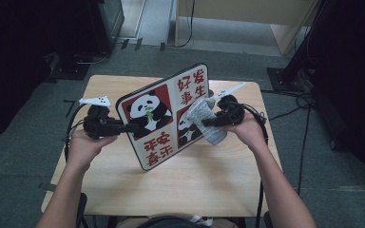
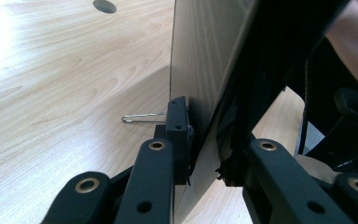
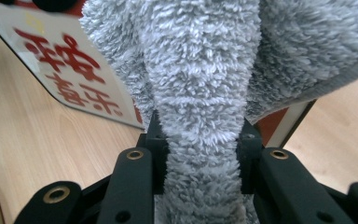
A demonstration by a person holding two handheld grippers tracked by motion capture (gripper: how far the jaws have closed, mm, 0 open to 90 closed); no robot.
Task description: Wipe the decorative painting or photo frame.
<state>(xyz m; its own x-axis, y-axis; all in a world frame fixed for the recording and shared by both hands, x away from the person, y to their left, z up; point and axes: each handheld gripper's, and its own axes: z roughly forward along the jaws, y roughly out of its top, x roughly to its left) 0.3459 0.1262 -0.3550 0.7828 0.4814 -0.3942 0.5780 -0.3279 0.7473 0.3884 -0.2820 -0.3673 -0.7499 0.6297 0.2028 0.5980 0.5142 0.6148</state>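
A flat board printed with pandas and red characters stands tilted above the wooden table. My left gripper is shut on its left edge. In the left gripper view the jaws pinch the thin board edge-on. My right gripper is shut on a grey fluffy cloth, which rests against the right half of the board's face. In the right gripper view the cloth bulges up between the jaws, with the board behind it.
A thin metal wire loop sticks out beside the left jaw's pad. The tabletop has a round hole at its far side. Around the table lie grey carpet, cables, dark stands and a wooden cabinet at the back.
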